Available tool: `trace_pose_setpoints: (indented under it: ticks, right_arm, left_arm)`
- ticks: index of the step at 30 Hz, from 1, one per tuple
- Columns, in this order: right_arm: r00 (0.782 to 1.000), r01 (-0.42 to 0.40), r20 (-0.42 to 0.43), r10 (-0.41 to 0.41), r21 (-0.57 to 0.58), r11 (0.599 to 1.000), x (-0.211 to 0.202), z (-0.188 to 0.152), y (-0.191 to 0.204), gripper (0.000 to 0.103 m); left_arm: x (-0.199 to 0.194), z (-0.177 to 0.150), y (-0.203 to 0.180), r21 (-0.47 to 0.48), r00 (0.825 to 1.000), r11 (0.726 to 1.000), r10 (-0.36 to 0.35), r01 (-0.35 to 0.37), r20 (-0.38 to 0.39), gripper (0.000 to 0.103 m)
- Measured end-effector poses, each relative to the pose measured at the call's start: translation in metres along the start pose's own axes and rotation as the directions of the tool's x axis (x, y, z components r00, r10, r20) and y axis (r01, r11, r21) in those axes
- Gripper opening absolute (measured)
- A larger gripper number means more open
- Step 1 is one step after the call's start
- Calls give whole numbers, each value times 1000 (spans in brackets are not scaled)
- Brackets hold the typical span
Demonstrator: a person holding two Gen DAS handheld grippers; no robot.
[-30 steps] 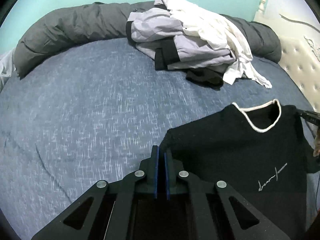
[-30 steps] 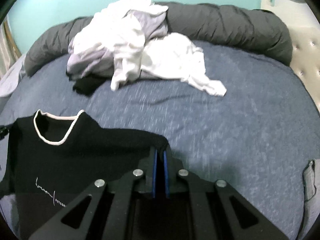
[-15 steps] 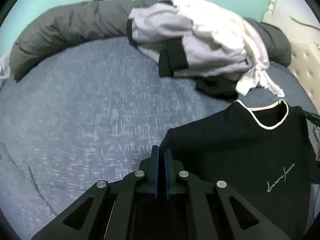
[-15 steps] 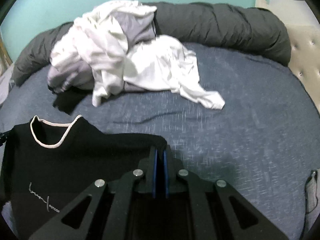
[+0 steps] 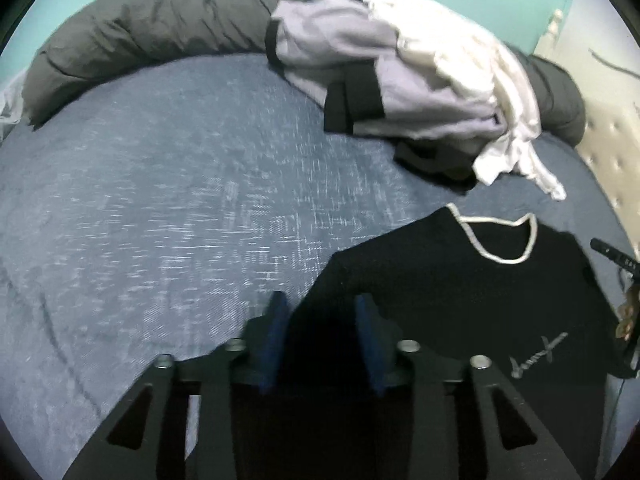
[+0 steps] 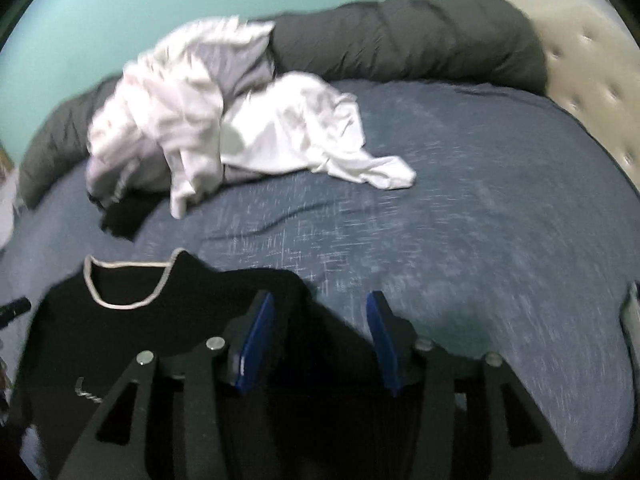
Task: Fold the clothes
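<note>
Step in hand, as I judge it: laying the black tee (image 5: pixel 460 300) out flat on the bed (image 5: pixel 180 200) and letting go of its shoulders. No fold made yet.

Left view. Left tongs (image 5: pixel 320 320) are opening; the blue pads stand apart. The tee's left shoulder edge lies between them, but I see no pad pressing on it, so I read it as released. The tee is front-up, pale-trimmed collar away from me, small script logo toward the lower right. Beyond it, near the collar, is the pile (image 5: pixel 400 80) of white, grey and black clothes, resting against a rolled grey duvet (image 5: pixel 140 40).

Right view. Right tongs (image 6: pixel 320 328) are also opening, pads well apart. The tee's (image 6: pixel 140 340) right shoulder sits at the left pad (image 6: pixel 256 340); the right pad is over bare sheet. Nothing gripped. The frame is blurred, so contact at the left pad I cannot settle. The headboard (image 6: pixel 580 60) is at far right.

Next move, my judgement: regrip one side edge and sleeve and carry it across toward the middle. That calls for a shallow pinch, top layer only, without dragging the sheet.
</note>
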State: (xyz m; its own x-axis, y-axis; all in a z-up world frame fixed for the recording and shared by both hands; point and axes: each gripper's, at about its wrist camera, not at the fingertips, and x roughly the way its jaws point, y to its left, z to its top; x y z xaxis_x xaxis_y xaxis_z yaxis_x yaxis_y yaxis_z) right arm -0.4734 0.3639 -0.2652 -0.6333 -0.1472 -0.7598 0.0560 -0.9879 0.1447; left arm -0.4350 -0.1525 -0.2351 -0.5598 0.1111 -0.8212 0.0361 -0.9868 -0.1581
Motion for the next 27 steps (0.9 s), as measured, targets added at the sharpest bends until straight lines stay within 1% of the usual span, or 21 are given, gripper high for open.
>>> trace_pose_setpoints:
  ticks: [3, 5, 6, 7, 10, 13, 16, 19, 21, 25, 27]
  right_arm:
    - [996, -86, 24, 85, 52, 995, -31, -25, -2, 50]
    - [990, -139, 36, 136, 84, 987, -51, -51, 0, 53]
    - [986, -162, 45, 159, 101, 982, -59, -64, 1, 55]
    - [982, -186, 49, 182, 116, 976, -67, -78, 2, 60]
    - [972, -234, 4, 236, 129, 964, -82, -124, 7, 62]
    - [963, -260, -34, 268, 150, 954, -98, -158, 9, 62]
    - [956, -269, -76, 282, 149, 952, -113, -182, 5, 62]
    - [957, -242, -134, 256, 115, 963, -130, -201, -1, 62]
    - [950, -242, -176, 257, 105, 965, -140, -210, -9, 62]
    - [938, -216, -264, 224, 62, 975, -159, -233, -21, 63]
    - [920, -230, -312, 239, 66, 971, -164, -247, -25, 63]
  left_arm:
    - [-25, -12, 2, -5, 1000, 1000, 0, 0, 8, 47]
    - [-43, -28, 1, -18, 1000, 999, -28, 29, 6, 47]
    - [-51, -37, 1, -24, 999, 999, -41, 41, 6, 48]
    - [-58, -46, -1, -29, 999, 998, -51, 51, 4, 48]
    - [-77, -80, -8, -49, 997, 996, -80, 79, -14, 49]
    - [-91, -116, -17, -65, 993, 992, -115, 112, -39, 49]
    - [-103, -150, -26, -88, 986, 985, -155, 149, -66, 49]
    - [-111, -182, -32, -105, 980, 981, -173, 163, -101, 49]
    - [-117, -202, -36, -116, 975, 978, -187, 173, -124, 49]
    - [-128, -232, -41, -134, 963, 973, -209, 188, -170, 49]
    - [-134, -245, -44, -126, 958, 973, -213, 191, -192, 49]
